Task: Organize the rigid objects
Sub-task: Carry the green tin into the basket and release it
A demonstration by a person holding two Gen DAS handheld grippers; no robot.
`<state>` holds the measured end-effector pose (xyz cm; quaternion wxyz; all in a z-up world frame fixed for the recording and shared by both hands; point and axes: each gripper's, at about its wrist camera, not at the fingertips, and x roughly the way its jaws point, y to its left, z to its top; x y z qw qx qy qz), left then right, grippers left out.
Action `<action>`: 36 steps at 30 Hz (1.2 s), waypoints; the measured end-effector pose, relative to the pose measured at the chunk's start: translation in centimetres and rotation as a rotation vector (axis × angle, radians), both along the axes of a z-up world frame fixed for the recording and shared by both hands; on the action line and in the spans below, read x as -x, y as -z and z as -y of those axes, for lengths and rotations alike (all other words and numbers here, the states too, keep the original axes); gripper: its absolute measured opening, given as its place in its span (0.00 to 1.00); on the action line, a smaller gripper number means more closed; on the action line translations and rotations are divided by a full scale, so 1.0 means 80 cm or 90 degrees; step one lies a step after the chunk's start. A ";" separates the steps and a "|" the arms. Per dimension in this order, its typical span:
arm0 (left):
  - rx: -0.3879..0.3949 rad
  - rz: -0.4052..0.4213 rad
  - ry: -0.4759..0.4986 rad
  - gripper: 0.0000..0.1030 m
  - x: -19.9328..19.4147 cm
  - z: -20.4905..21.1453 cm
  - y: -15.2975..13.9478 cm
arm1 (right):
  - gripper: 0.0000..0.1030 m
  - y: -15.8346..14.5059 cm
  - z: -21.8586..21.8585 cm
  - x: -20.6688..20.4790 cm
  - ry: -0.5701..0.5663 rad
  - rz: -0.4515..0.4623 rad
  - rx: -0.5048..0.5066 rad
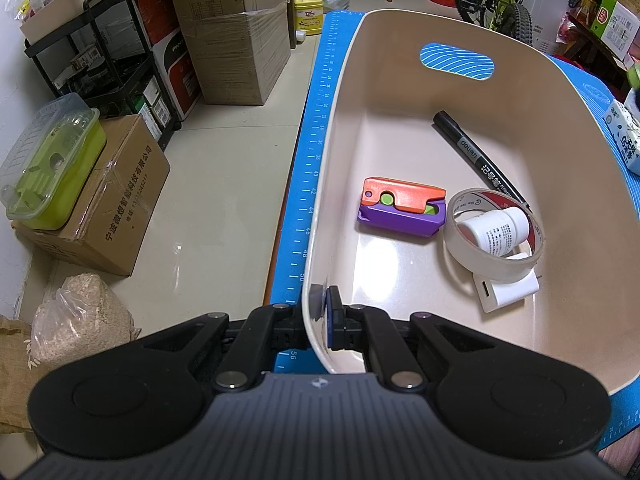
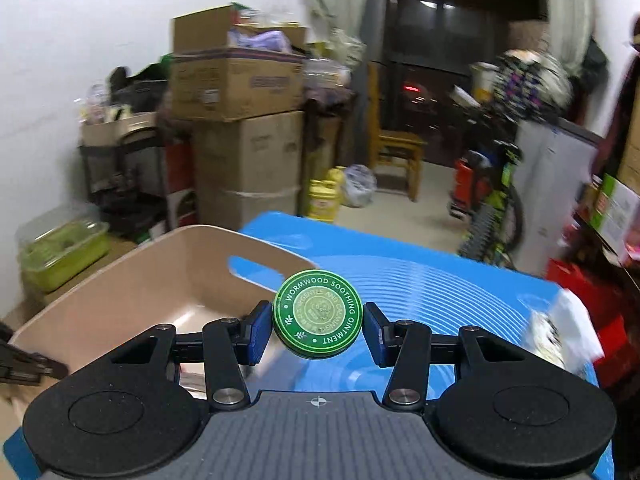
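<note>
Left gripper (image 1: pixel 325 312) clenches the bin (image 1: pixel 560 152) rim at 6 o'clock, steadying it; right gripper (image 2: pixel 317 326) grasps the ointment tin (image 2: pixel 318 314), probably bound for the bin.

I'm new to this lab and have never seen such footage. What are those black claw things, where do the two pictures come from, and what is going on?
The black claws are two hand-held grippers, one in each of a person's hands; no robot arm is involved. Each carries a wide-angle camera looking along its fingers, so each picture shows its own gripper at the bottom.

In the left view, the left gripper is shut on the rim of a beige bin, which sits on a blue mat. Inside lie a marker, an orange and purple toy, a tape roll, a white bottle lying in the roll's opening, and a white adapter.

In the right view, the right gripper holds a green ointment tin in the air beside the bin, probably bound for it.
</note>
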<state>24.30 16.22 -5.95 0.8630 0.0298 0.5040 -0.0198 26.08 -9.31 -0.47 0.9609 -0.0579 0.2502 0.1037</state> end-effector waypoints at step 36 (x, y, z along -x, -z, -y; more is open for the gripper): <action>-0.004 0.000 0.002 0.08 0.000 0.002 0.000 | 0.63 0.072 -0.146 -0.023 -0.179 -0.226 0.137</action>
